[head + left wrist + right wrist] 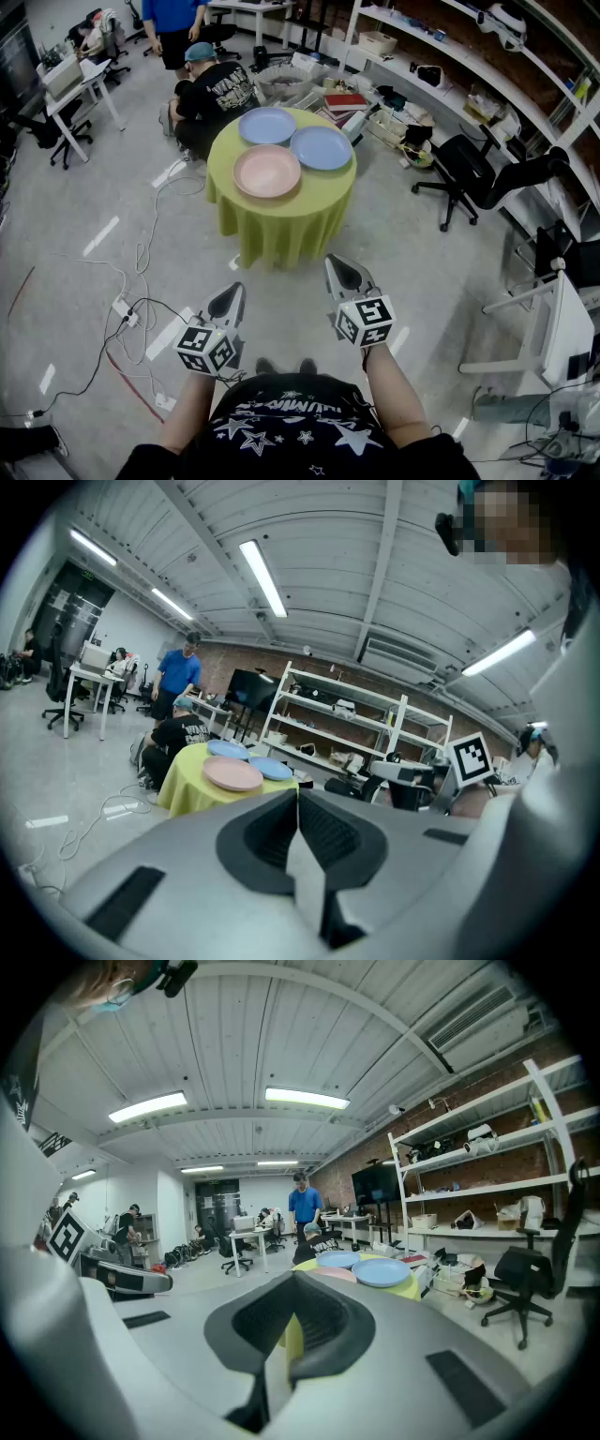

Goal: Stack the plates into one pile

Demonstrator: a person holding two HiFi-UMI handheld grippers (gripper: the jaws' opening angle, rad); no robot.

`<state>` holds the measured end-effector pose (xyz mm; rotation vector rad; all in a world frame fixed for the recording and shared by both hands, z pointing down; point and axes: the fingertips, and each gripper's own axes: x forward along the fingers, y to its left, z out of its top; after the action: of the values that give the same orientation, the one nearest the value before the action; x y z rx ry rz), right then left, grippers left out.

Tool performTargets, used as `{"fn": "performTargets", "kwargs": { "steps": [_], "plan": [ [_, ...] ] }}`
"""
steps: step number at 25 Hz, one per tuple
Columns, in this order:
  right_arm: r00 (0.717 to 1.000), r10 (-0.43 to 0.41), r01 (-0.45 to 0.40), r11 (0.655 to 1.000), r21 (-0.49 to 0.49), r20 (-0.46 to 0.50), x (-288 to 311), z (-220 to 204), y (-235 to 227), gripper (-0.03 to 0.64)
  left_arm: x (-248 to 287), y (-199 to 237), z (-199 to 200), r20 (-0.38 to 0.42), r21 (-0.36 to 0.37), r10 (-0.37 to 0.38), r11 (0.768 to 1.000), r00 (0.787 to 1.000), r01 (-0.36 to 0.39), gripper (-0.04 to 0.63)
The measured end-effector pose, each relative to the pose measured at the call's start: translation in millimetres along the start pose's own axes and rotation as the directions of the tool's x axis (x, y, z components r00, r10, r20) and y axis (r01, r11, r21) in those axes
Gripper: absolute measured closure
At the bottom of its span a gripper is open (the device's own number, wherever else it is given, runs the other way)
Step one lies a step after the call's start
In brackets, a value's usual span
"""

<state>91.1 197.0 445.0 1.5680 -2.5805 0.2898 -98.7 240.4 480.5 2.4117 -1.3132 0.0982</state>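
Three plates lie apart on a round table (281, 220) with a yellow-green cloth: a pink plate (267, 172) nearest me, a lavender plate (267, 125) behind it and a blue plate (321, 147) to the right. My left gripper (233, 292) and right gripper (338, 263) are held side by side, well short of the table, both shut and with nothing in them. In the left gripper view the pink plate (232, 774) and blue plate (273, 768) show far ahead. In the right gripper view the blue plate (381, 1272) and lavender plate (339, 1260) show ahead.
A person (214, 94) crouches just behind the table and another person (178, 23) stands beyond. Cables (141, 272) trail over the floor at the left. A black office chair (473, 178), shelves (441, 56) and boxes stand at the right, a white desk (562, 328) nearer.
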Motion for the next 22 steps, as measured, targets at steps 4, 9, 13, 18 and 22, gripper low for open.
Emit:
{"fn": "performTargets", "kwargs": {
  "steps": [4,9,13,18,22],
  "plan": [
    [1.0,0.004,-0.004,1.0,-0.002,0.009,5,4,1,0.603,8,2,7,0.01,0.019,-0.008,1.0,1.0,0.008,0.575],
    [1.0,0.018,-0.018,1.0,-0.007,-0.002,6,1,5,0.603,10,2,6,0.008,0.014,-0.014,1.0,1.0,0.014,0.575],
    [1.0,0.028,-0.028,1.0,-0.001,-0.013,11,-5,9,0.603,6,8,0,-0.009,0.006,-0.013,1.0,1.0,0.013,0.575],
    [0.999,0.033,-0.034,0.999,0.031,0.01,17,-6,13,0.603,1,21,-1,-0.021,0.003,-0.012,1.0,1.0,0.012,0.575],
    [0.996,0.078,-0.08,0.994,0.072,0.034,23,-11,23,0.603,-1,33,0,-0.016,0.004,-0.017,1.0,1.0,0.017,0.575]
  ]
}}
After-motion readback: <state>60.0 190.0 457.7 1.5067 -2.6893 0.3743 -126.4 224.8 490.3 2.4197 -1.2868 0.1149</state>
